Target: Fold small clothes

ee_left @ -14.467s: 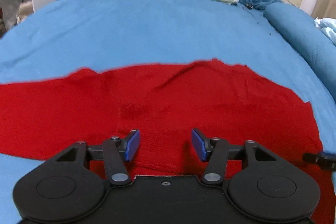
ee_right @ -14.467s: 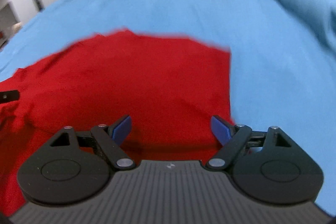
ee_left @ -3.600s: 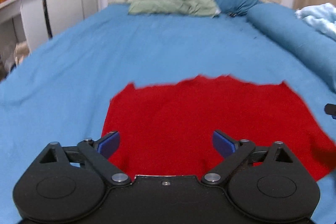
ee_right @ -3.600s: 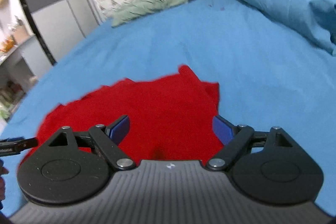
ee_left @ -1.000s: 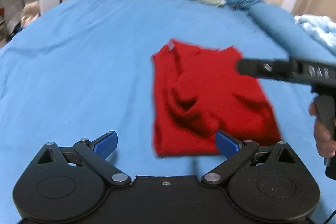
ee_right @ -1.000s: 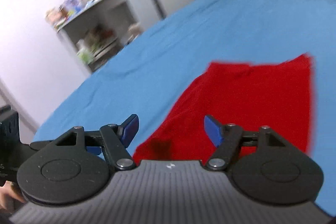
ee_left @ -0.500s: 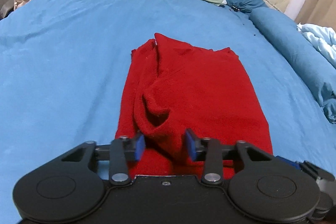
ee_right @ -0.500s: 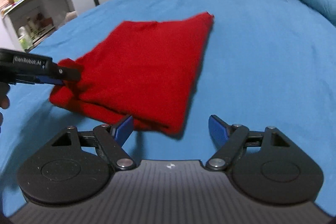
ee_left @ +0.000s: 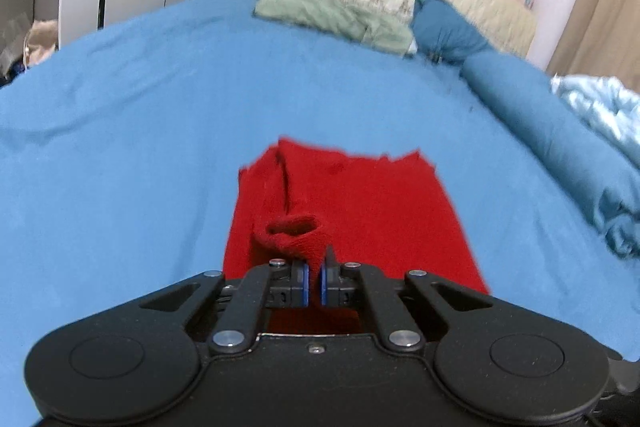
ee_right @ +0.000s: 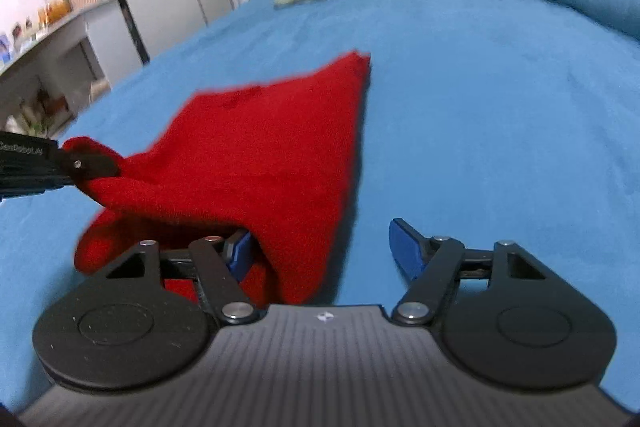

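garment: the red knit garment (ee_left: 352, 211) lies part-folded on the blue bed sheet (ee_left: 120, 163), a narrow long shape with its near end towards you.
left gripper: your left gripper (ee_left: 314, 281) is clamped tight on a bunched flap of the red knit at the near-left corner, and that corner is raised off the sheet.
right gripper: your right gripper (ee_right: 326, 249) has its jaws closing around the near-right corner; the knit sits between the pads but they do not look pressed on it yet.
step in hand: my guess is you are taking both near corners to fold the near end over towards the far edge.
how to do it well: let the right pads bite through all the layers before you lift.
lift: raise both corners evenly so the edge stays straight.
risk: the bunch in the left pads may hold only the top layer, and the sleeve fold beneath could slip out.
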Demonstrator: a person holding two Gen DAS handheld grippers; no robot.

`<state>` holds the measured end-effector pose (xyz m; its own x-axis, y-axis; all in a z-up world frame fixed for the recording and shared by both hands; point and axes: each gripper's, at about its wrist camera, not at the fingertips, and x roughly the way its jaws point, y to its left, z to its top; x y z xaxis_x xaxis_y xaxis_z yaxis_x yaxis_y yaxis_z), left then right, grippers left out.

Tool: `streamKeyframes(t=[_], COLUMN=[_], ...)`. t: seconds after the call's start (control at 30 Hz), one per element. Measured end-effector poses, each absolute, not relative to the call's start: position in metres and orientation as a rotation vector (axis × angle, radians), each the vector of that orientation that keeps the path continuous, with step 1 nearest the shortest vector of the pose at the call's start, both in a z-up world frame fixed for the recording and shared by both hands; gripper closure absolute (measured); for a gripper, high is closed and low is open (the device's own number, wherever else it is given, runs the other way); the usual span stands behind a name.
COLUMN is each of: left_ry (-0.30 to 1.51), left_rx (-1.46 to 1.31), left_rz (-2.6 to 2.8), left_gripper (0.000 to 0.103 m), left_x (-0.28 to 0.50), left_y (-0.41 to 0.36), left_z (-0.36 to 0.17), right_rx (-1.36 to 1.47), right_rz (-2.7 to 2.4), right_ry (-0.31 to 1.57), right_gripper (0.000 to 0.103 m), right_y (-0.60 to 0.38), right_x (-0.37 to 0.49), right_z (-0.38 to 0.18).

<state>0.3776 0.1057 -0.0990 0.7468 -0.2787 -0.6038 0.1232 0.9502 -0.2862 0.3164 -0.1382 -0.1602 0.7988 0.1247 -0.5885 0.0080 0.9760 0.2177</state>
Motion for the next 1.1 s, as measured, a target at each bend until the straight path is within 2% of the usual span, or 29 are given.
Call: streamKeyframes(t=[0.07,0.17,0.23,0.3,0.43,0.5,0.57,0.67,0.83,0.9,0.93,0.97,1.0,1.03,1.07,1.1], left_ry=[0.663,0.676,0.755,0.746,0.727,0.715,0.717,0.735,0.771,0.750,0.726,0.708,0.694,0.686,0.685,0.685], left_rx=[-0.263,-0.273,-0.264,-0.267,-0.285,-0.280,-0.236,-0.211,-0.175,-0.160,-0.151,-0.142,-0.133,-0.129,-0.137,-0.149], left_rz=[-0.211,-0.159,-0.140,-0.141,-0.141,-0.133,-0.084,-0.093,-0.096,-0.098,-0.107,-0.119,-0.136,-0.159,-0.183,-0.212], left_gripper=[0.098,0.098,0.098,0.096,0.085,0.076,0.059,0.054,0.054,0.054,0.048,0.035,0.027,0.008,0.000,0.000], left_x=[0.364,0.344,0.344,0.341,0.338,0.336,0.332,0.327,0.329,0.327,0.325,0.325,0.328,0.333,0.341,0.350], left_y=[0.114,0.122,0.122,0.122,0.126,0.131,0.135,0.146,0.147,0.145,0.144,0.143,0.142,0.141,0.141,0.141], left_z=[-0.095,-0.122,-0.155,-0.173,-0.168,-0.162,-0.158,-0.162,-0.161,-0.146,-0.133,-0.121,-0.109,-0.096,-0.085,-0.077], right_rx=[0.171,0.117,0.045,-0.011,0.014,-0.013,-0.050,-0.051,-0.039,-0.010,0.011,0.033,0.055,0.076,0.103,0.131], right_rz=[0.039,0.057,0.072,0.068,0.067,0.081,0.107,0.145,0.198,0.217,0.224,0.232,0.249,0.261,0.273,0.281], right_ry=[0.628,0.604,0.635,0.675,0.729,0.730,0.736,0.735,0.695,0.702,0.709,0.715,0.718,0.716,0.715,0.721], right_gripper=[0.025,0.025,0.025,0.025,0.027,0.026,0.026,0.024,0.022,0.016,0.014,0.008,0.005,0.004,0.000,0.000], right_y=[-0.135,-0.129,-0.121,-0.117,-0.133,-0.137,-0.138,-0.144,-0.149,-0.153,-0.156,-0.159,-0.163,-0.167,-0.173,-0.177], right_x=[0.314,0.303,0.301,0.303,0.306,0.305,0.304,0.298,0.285,0.287,0.289,0.292,0.296,0.299,0.304,0.311], right_z=[-0.152,-0.146,-0.152,-0.162,-0.178,-0.177,-0.176,-0.170,-0.150,-0.140,-0.133,-0.126,-0.116,-0.108,-0.098,-0.090])
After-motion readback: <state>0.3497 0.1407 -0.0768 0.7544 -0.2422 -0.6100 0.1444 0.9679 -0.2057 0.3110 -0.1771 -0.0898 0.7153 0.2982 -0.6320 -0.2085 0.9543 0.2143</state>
